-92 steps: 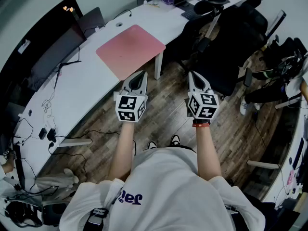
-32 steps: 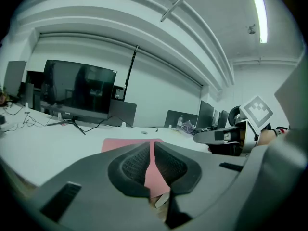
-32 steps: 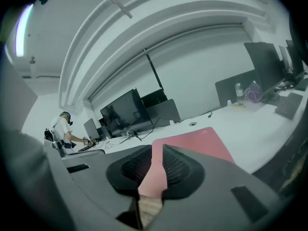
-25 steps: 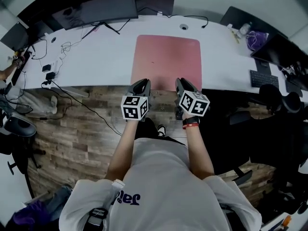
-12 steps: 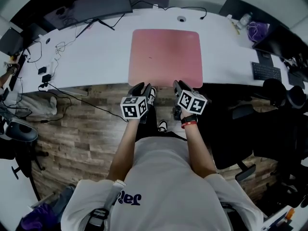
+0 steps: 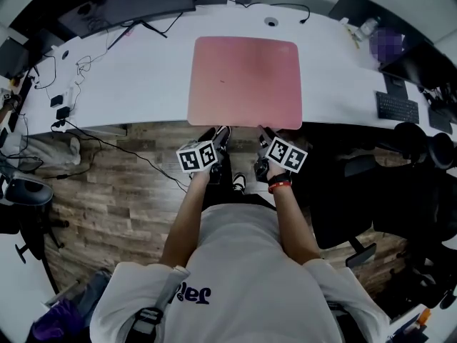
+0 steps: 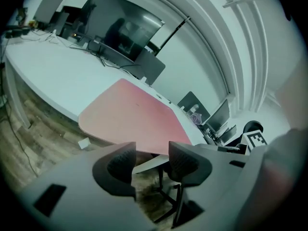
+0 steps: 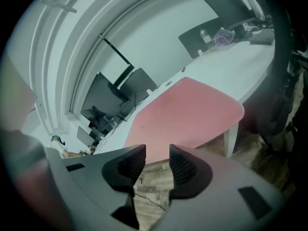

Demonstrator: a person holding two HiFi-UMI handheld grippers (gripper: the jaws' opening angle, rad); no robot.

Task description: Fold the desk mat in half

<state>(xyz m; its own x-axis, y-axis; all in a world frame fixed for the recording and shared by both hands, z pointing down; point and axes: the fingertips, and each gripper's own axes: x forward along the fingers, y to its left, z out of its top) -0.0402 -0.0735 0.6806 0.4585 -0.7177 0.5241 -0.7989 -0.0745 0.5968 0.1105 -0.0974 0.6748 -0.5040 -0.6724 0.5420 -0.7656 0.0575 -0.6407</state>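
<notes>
Jaws on my left gripper [image 6: 216, 134] and my right gripper [image 6: 263, 133] stand apart with nothing between them; both pairs have just been opening. I judge this to be the reach for the first grip, with no fold begun.

From the head view, the pink mat [image 6: 245, 81] lies flat on the white desk [image 6: 128, 77] at 12 o'clock from me. Its near edge sits right along the desk's front edge and may overhang it a little. Both grippers hover off the desk, over the wood floor [image 6: 121, 170], just short of that near edge and close together near its middle.

To do this well, I should spread my hands first, sending the left gripper toward the near corner at 11 o'clock and the right toward the one at 1 o'clock. A grip near the middle would likely let the corners droop and skew the fold.

Each gripper view shows the mat's edge above the gap between my jaws, so I need to line the gap up with that edge. If there is a lip, I would slide one jaw under it and one over it, then close firmly on both sides at once.

After that I would lift evenly and carry the near edge over toward 12 o'clock until it meets the far edge. The mat looks thin and limp, so uneven hands could drag or twist it.
</notes>
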